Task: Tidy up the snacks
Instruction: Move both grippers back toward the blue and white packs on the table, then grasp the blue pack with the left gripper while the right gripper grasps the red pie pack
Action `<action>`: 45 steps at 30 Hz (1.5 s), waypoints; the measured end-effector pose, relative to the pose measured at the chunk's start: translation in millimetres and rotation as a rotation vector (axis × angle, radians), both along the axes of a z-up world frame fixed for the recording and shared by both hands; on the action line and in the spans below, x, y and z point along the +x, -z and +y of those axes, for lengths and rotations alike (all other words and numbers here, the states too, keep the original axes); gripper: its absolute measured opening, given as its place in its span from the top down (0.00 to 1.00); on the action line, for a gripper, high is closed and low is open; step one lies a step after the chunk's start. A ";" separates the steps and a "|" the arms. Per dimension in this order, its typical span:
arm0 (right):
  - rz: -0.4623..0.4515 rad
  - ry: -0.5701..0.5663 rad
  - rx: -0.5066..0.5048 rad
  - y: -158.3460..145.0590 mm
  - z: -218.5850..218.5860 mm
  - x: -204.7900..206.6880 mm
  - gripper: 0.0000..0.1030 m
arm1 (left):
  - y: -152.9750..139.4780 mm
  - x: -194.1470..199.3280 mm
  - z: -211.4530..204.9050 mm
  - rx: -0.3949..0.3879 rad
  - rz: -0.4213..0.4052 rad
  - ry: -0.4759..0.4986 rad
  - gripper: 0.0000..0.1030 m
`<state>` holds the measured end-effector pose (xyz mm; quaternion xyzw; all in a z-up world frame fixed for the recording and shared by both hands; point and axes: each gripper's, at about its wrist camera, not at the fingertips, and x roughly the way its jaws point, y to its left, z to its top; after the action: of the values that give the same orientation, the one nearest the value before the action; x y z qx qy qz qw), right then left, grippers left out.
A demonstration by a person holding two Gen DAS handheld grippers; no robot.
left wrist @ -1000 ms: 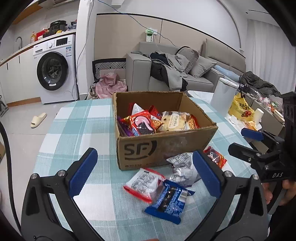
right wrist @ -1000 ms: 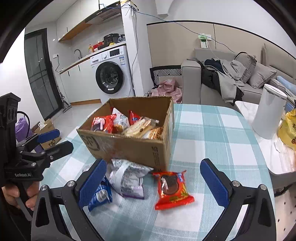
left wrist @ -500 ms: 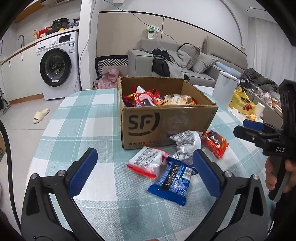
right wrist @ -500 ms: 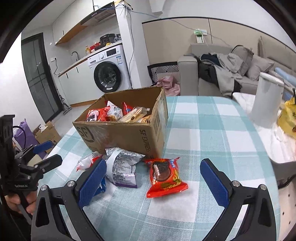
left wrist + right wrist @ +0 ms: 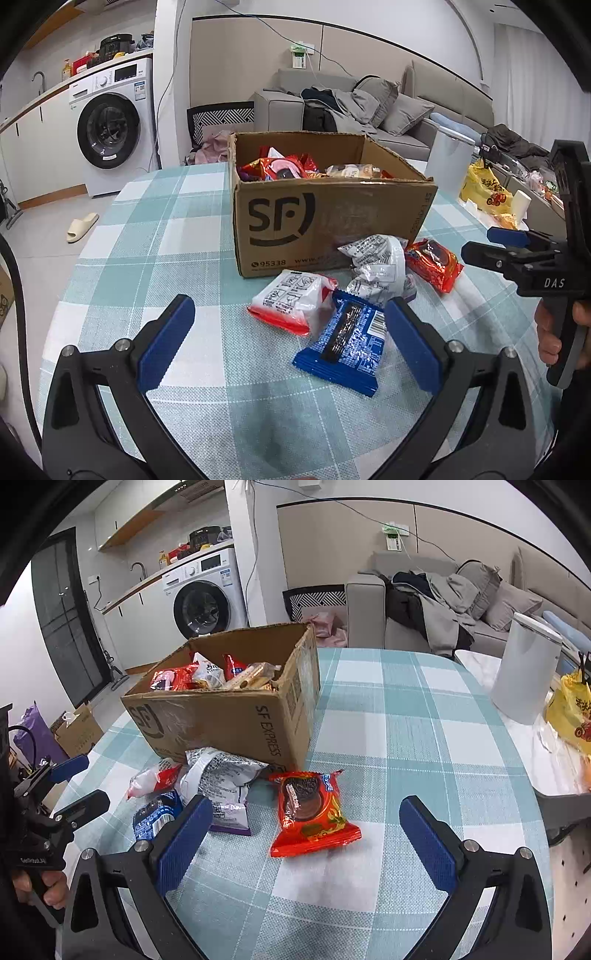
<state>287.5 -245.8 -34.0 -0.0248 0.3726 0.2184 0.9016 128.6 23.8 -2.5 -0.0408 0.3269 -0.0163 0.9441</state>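
A cardboard SF box (image 5: 325,221) (image 5: 236,720) holding several snack packs stands on the checked table. In front of it lie a white-and-red pack (image 5: 291,304), a blue pack (image 5: 349,338) (image 5: 155,814), a silver bag (image 5: 376,266) (image 5: 218,779) and a red cookie pack (image 5: 432,264) (image 5: 308,812). My left gripper (image 5: 288,343) is open and empty, low over the table, framing the white-and-red and blue packs. My right gripper (image 5: 306,843) is open and empty, with the red cookie pack between its fingers' reach.
A white cylindrical bin (image 5: 524,672) and a yellow bag (image 5: 570,712) stand on a side table at the right. A sofa with clothes (image 5: 343,107) and a washing machine (image 5: 110,129) are behind. The table edge (image 5: 535,797) runs close on the right.
Both grippers have dropped lower and come closer to the loose packs in front of the box. Both stay open and empty.
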 end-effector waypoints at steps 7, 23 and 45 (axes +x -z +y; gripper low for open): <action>0.060 0.021 0.012 10.5 -6.0 9.6 0.00 | 8.0 3.1 -7.4 0.000 0.032 0.036 0.01; 0.134 -0.014 -0.020 39.7 -0.6 21.4 0.01 | 23.6 7.2 -21.8 -0.008 0.084 0.122 0.01; 0.149 -0.022 -0.013 45.2 -3.1 23.7 0.01 | 37.1 9.3 -39.9 -0.062 0.155 0.259 0.36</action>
<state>311.2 -248.9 -79.2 -0.0184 0.4399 0.2273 0.8686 137.9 -16.0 -39.6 -0.0287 0.4005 -0.1449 0.9043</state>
